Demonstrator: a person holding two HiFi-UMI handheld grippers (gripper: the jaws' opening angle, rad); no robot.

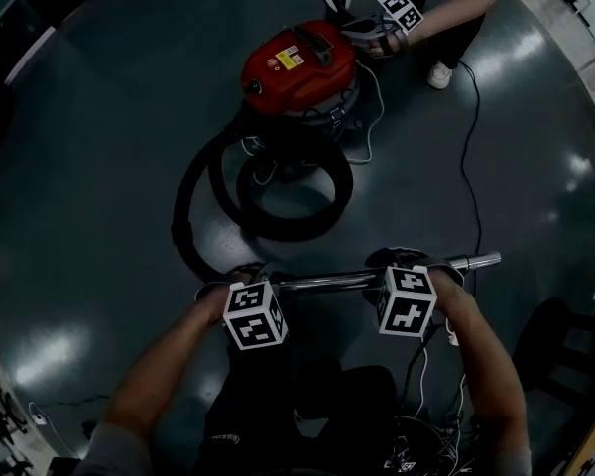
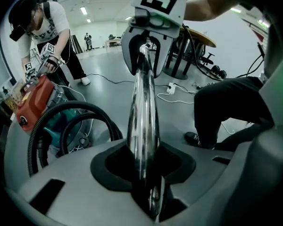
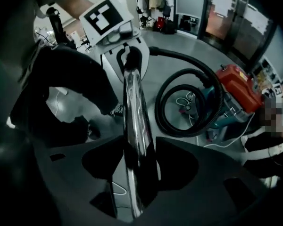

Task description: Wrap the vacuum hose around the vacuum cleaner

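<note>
A red-topped vacuum cleaner (image 1: 297,62) stands on the dark floor, and its black ribbed hose (image 1: 278,201) lies in loops in front of it. The hose runs into a chrome wand (image 1: 342,282), which I hold level across my front. My left gripper (image 1: 261,282) is shut on the wand near its hose end. My right gripper (image 1: 405,270) is shut on it further right, with the wand's tip (image 1: 486,260) sticking out past it. In the left gripper view the wand (image 2: 142,121) passes between the jaws toward the right gripper (image 2: 148,36). The right gripper view shows the wand (image 3: 134,121), hose (image 3: 191,102) and vacuum (image 3: 238,86).
Another person (image 1: 456,8) bends over the vacuum with two marker-cube grippers (image 1: 377,30) at its top. A black cord (image 1: 468,157) and a white cable (image 1: 367,132) trail over the floor. Cables lie by my feet (image 1: 421,405). A round table and chairs (image 2: 193,46) stand behind.
</note>
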